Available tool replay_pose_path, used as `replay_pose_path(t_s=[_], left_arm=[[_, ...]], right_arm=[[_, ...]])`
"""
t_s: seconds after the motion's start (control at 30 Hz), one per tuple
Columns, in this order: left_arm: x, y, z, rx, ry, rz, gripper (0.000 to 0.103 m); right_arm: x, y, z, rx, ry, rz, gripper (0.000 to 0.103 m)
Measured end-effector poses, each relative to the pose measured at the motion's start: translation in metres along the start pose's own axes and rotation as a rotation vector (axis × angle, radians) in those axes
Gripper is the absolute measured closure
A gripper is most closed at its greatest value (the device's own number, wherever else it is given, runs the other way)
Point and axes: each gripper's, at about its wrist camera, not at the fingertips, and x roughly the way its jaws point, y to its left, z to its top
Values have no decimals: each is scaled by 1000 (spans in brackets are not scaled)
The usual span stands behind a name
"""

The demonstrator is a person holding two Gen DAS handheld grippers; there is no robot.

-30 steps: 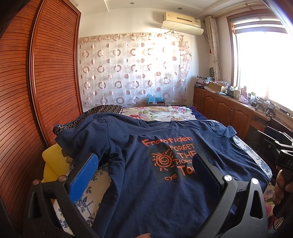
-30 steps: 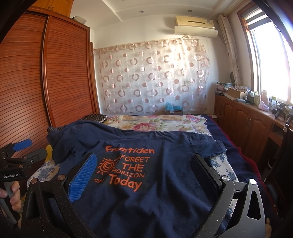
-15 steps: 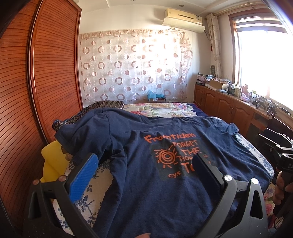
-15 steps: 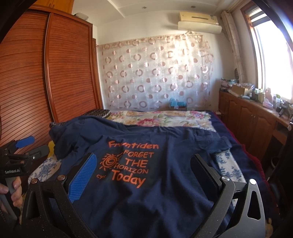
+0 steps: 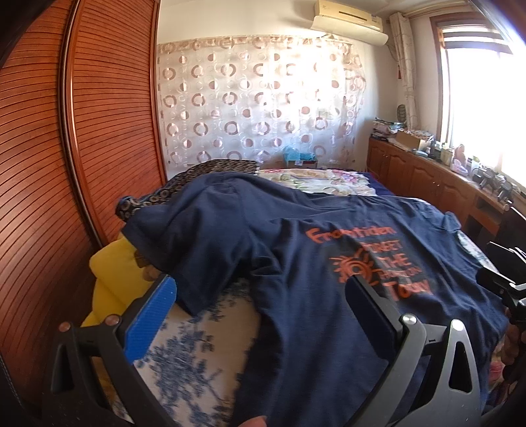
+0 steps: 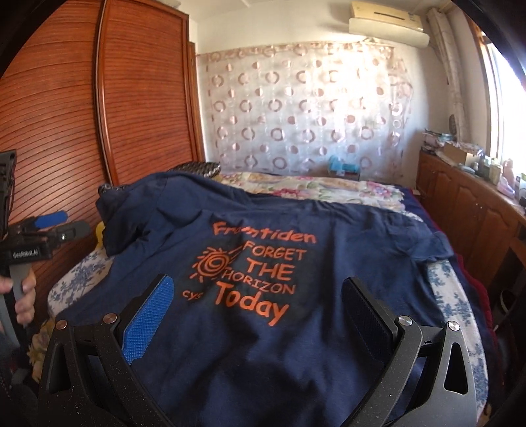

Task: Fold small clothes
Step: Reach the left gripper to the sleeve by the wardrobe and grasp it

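While it lies spread front-up across the bed, the navy T-shirt [image 6: 263, 295] shows its orange print, "Frontiden FORGET THE HORIZON Today" beside a spiral sun. One short sleeve [image 5: 197, 249] drapes toward the wardrobe side over a yellow cushion [image 5: 111, 276]; the other sleeve [image 6: 424, 246] lies flat toward the window side. Beneath the shirt, a white sheet with blue flowers [image 5: 197, 354] covers the near part of the bed, and a floral quilt [image 6: 315, 189] covers the far part.

Over the shirt's lower left edge hangs the left claw [image 5: 259, 315], its jaws spread wide with nothing between them. Above the hem below the print hangs the right claw [image 6: 258, 315], equally wide open and empty. Each claw has one blue pad and one black pad.

Slatted wooden wardrobe doors [image 6: 138, 98] run along the left. A sheer curtain with ring patterns [image 6: 305, 108] covers the far wall under an air conditioner [image 6: 388, 23]. Low wooden cabinets [image 5: 424, 177] stand under the bright window.
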Motion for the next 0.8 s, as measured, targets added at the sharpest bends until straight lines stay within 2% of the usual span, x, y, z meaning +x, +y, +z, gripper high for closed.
replay_pose_path(t_s=[0.23,0.33,0.47,0.7,0.73,0.8], left_arm=[[19,31,0,0,35,11,0],[37,48,-2,7,76,51,0],[50,72,2,-26,93,17,0],[68,107,19,-83,109,-17,13],[72,113,22,-96,110,-26,21],[81,121,25,-123,126,-31,23]], right_arm=[[23,8,-4,-27,36,41,1],[35,11,-4,-35,54,60,3],[44,15,-2,-56,63,78,5],[59,23,-1,-95,85,98,6],[62,25,-1,-103,88,97,6],[66,27,-2,-112,96,98,6]])
